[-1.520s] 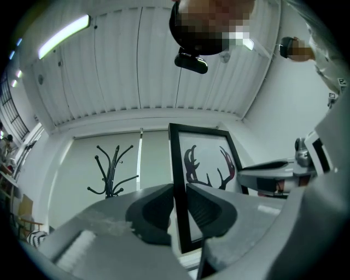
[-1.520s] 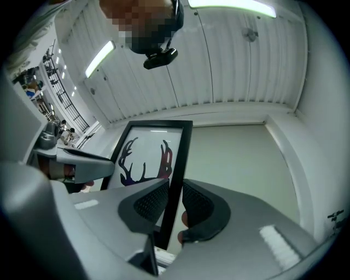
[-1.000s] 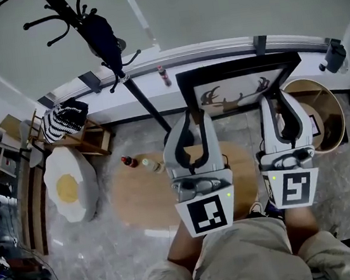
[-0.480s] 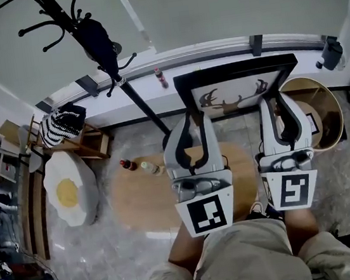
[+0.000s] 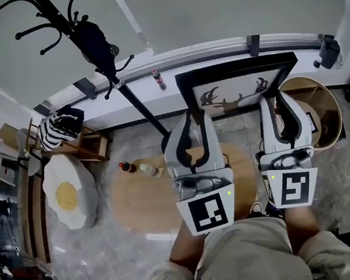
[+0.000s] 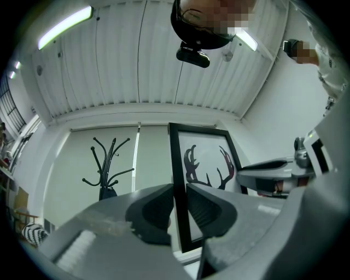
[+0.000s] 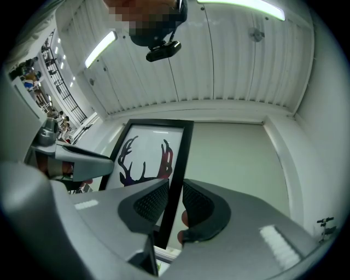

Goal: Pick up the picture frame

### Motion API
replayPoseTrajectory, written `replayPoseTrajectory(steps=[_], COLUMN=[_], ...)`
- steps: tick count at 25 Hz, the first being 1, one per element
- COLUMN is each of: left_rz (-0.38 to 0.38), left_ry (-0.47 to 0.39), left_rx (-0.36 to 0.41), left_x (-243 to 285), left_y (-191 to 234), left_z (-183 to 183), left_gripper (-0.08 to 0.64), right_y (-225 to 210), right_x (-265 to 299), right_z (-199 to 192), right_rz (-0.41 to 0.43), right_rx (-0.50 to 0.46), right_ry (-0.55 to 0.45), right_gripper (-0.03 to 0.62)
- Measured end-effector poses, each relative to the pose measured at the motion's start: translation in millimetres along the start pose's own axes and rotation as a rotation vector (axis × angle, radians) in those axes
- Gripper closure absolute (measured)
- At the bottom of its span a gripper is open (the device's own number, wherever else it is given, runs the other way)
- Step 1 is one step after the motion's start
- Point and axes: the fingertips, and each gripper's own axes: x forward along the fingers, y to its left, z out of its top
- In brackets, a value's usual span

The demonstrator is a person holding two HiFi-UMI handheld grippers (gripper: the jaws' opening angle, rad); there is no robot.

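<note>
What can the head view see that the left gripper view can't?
Only the head view shows the things down low: the egg-shaped cushion, the round wooden table and a small bottle beside it. Only the left gripper view shows the ceiling light and the camera on the person's head. Both show the picture frame with the antlers, the black coat rack and the left claw at the frame's left edge.

We note pale marbled floor (image 5: 102,267), round wooden table (image 5: 138,198) near, black coat rack (image 5: 140,105) far left, egg-shaped cushion (image 5: 67,195) left.
</note>
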Motion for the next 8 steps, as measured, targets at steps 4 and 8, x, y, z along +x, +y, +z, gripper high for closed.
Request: replayPoseTrajectory(steps=[4,8], left_rz=[0.0,-0.005], left_ry=[-0.002,0.001], left_rx=[0.001,0.011], left_x=[0.1,1.0], left_y=[-0.3,-1.0], left_z=[1.8,0.5], left_gripper=[0.477,0.477], right_y=[-1.0,-1.8], right_x=[-0.7,-0.4], right_z=[-1.0,-3.4], right_rz=[0.005,0.002], right_rx=[0.046,0.049], right_ry=[0.004,0.006], right_gripper=[0.514,0.514])
